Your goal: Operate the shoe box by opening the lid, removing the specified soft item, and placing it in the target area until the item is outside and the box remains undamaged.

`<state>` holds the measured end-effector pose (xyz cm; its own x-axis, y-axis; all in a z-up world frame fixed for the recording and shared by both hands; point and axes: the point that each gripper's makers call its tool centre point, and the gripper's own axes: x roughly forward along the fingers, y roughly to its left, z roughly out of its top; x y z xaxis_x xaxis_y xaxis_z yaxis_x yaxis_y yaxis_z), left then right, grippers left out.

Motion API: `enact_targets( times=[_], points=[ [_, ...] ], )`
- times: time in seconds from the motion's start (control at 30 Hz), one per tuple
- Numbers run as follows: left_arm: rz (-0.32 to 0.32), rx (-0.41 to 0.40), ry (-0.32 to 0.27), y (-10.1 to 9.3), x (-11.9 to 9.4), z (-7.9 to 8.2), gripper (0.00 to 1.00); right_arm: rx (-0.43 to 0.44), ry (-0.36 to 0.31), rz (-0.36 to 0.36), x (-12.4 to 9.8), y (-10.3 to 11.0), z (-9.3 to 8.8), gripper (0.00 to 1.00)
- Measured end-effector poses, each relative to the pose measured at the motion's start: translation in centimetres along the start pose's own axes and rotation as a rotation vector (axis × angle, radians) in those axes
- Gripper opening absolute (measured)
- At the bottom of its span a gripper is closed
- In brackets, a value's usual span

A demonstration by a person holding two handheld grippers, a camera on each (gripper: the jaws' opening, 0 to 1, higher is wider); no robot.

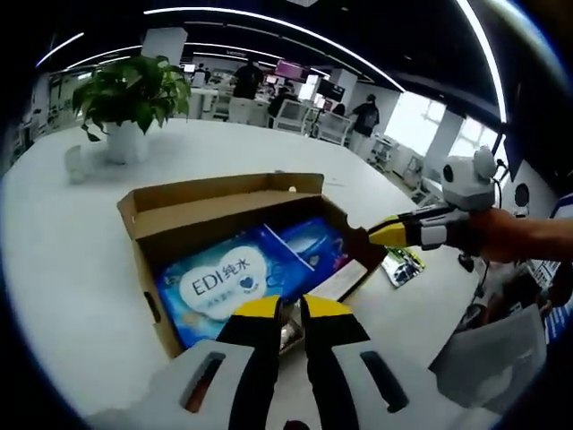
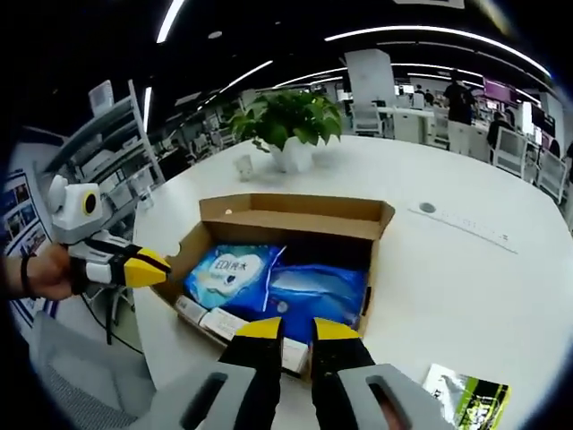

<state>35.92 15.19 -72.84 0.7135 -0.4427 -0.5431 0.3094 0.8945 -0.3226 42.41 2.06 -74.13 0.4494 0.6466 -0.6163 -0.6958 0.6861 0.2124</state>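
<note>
Open brown cardboard shoe box (image 1: 224, 210) on white tabletop (image 1: 63, 260) | blue wipes pack (image 1: 219, 285) inside | left tongs (image 1: 288, 309) nearly together at 6 o'clock rim | right tongs (image 2: 295, 329) likewise

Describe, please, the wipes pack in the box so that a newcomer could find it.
On the white table sits an open cardboard box. Inside lie two blue soft packs; the wipes pack has a white cloud-shaped label reading "EDI", unlike the plain blue pack beside it.
</note>
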Motion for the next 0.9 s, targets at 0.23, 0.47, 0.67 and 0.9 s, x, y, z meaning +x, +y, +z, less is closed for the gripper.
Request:
enact_targets(
  times=[0.23, 0.47, 0.67, 0.9],
  points=[
    [0.035, -0.021, -0.009, 1.8, -1.6, -0.3, 0.09, -0.016, 0.016, 0.026, 2.0, 1.4, 0.5, 0.07],
    [0.060, -0.042, -0.016, 3.7, -2.4, -0.5, 0.11, -0.022, 0.028, 0.047, 3.7, 2.5, 1.0, 0.08],
    [0.075, -0.060, -0.020, 4.9, -3.1, -0.8, 0.13, -0.019, 0.036, 0.060, 5.1, 3.3, 1.4, 0.09],
    [0.093, -0.086, -0.040, 6.1, -4.0, -0.6, 0.14, -0.012, 0.063, 0.062, 6.8, 3.5, 1.1, 0.10]
  ],
)
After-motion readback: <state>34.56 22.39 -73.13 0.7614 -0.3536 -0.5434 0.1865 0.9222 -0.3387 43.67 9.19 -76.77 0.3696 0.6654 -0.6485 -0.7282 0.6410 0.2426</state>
